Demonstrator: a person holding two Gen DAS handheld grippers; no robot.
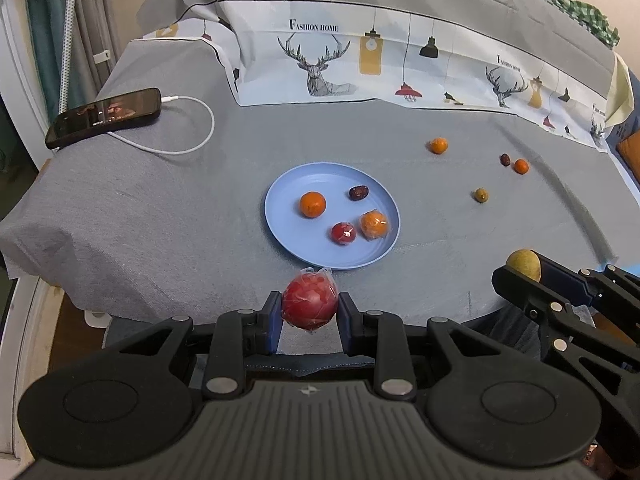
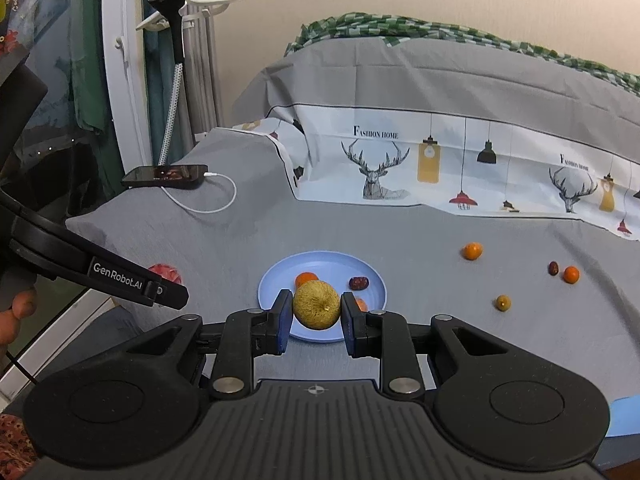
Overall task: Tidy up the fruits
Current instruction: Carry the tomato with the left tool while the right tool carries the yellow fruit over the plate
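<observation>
My left gripper [image 1: 309, 306] is shut on a plastic-wrapped red fruit [image 1: 310, 300], held just in front of the near rim of the blue plate [image 1: 288, 184]. The plate holds an orange [image 1: 312, 204], a dark date [image 1: 359, 192], a small wrapped red fruit [image 1: 343, 233] and a wrapped orange [image 1: 374, 224]. My right gripper [image 2: 316, 310] is shut on a yellow-green pear-like fruit [image 2: 316, 305], hovering over the plate's [image 2: 320, 266] near half. Loose on the grey cloth to the right lie an orange [image 1: 439, 145], a date [image 1: 505, 159], a small orange [image 1: 521, 166] and a green fruit [image 1: 481, 195].
A black phone [image 1: 105, 117] on a white charging cable [image 1: 196, 136] lies at the cloth's far left. A deer-print sheet [image 1: 360, 64] rises behind the cloth. The cloth-covered surface drops off at its near and left edges. A person's fingers [image 2: 16, 312] show at the left of the right wrist view.
</observation>
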